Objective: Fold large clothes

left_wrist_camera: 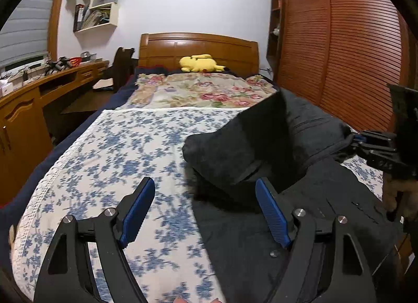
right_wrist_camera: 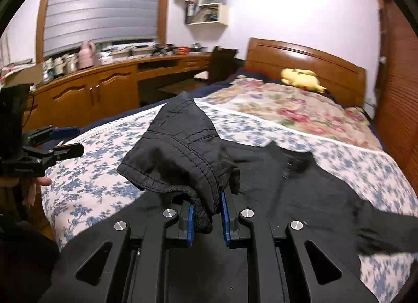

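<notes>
Item: right gripper (right_wrist_camera: 207, 220). Jaws nearly together, blue pads clamped on a bunched, stitched hem of the black garment (right_wrist_camera: 300, 185). The pinched portion rises from the jaws and drapes away from them as a loose flap.

Item: left gripper (left_wrist_camera: 206, 211). Jaws wide apart, nothing between the pads. It hangs over the near part of the bed, straddling the garment's left edge: one pad over bare bedspread (left_wrist_camera: 104, 151), the other over dark cloth.

Item: black garment, main body. Lies flat on the blue-flowered bedspread, on the near half of the bed and toward the wardrobe (left_wrist_camera: 352, 49) side. Its long axis appears to run across the bed, though motion blur leaves the far corners uncertain. In the left wrist view the lifted fold stands ahead and to the right of the open jaws; the right gripper is plainly the nearer, already holding it.

Item: open room. Bare bedspread spreads to the left of the garment and beyond it, offering space to lay the fold over. The bed's right edge runs close to the wardrobe, so clearance there is tight.

Item: far end. Floral blanket (left_wrist_camera: 198, 89), yellow plush toy (left_wrist_camera: 201, 63), wooden headboard (left_wrist_camera: 198, 47), all well apart from the work.
</notes>
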`<state>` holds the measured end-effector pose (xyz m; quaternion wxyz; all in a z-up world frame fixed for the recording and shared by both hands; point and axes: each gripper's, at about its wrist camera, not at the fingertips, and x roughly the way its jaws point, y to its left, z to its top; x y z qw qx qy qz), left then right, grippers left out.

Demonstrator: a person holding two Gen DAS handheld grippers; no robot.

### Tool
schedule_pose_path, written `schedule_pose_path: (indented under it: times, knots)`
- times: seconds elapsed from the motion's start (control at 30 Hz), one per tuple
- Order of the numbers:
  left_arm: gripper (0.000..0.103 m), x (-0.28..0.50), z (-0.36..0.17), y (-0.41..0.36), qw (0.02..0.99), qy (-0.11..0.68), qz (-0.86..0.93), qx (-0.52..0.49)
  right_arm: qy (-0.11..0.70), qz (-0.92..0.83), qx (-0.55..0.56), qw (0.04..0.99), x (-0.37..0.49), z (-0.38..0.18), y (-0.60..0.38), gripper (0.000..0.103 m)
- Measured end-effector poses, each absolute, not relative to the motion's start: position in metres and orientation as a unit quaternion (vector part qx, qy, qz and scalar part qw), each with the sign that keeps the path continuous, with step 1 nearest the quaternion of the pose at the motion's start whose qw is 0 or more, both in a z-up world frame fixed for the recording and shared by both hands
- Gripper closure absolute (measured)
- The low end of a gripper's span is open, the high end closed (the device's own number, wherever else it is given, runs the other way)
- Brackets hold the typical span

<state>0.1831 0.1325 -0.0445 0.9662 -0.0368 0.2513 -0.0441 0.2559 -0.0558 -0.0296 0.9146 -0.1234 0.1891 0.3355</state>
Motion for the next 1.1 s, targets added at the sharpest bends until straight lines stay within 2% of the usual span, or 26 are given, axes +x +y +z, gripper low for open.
schedule_pose_path:
  times: [0.33, 0.6, 0.7, 0.77, 0.83, 0.93, 1.1]
  knots:
    - [0.023, 0.192, -0.049, 0.085, 0.962, 0.263, -0.077, -0.006, 0.25, 0.252, -0.076, 0.932, 0.246, -0.081, -0.108, 0.087]
    - [0.023, 0.202, -0.05, 0.07, 0.959, 0.267, -0.095, -0.014, 0.311, 0.215, -0.055, 0.924, 0.266, -0.091, -0.109, 0.084]
    - [0.023, 0.206, -0.051, 0.061, 0.958, 0.267, -0.101, -0.013, 0.316, 0.199, -0.067, 0.925, 0.264, -0.091, -0.108, 0.078]
    - [0.023, 0.208, -0.052, 0.054, 0.957, 0.269, -0.106, -0.012, 0.317, 0.19, -0.08, 0.926, 0.261, -0.089, -0.105, 0.07]
    - [0.023, 0.211, -0.053, 0.047, 0.956, 0.27, -0.11, -0.011, 0.315, 0.183, -0.091, 0.927, 0.255, -0.084, -0.107, 0.058]
    - [0.023, 0.213, -0.054, 0.035, 0.955, 0.272, -0.119, -0.012, 0.308, 0.187, -0.106, 0.927, 0.249, -0.082, -0.11, 0.047]
    - [0.023, 0.216, -0.055, 0.017, 0.954, 0.271, -0.131, -0.007, 0.303, 0.215, -0.122, 0.92, 0.238, -0.087, -0.11, 0.042]
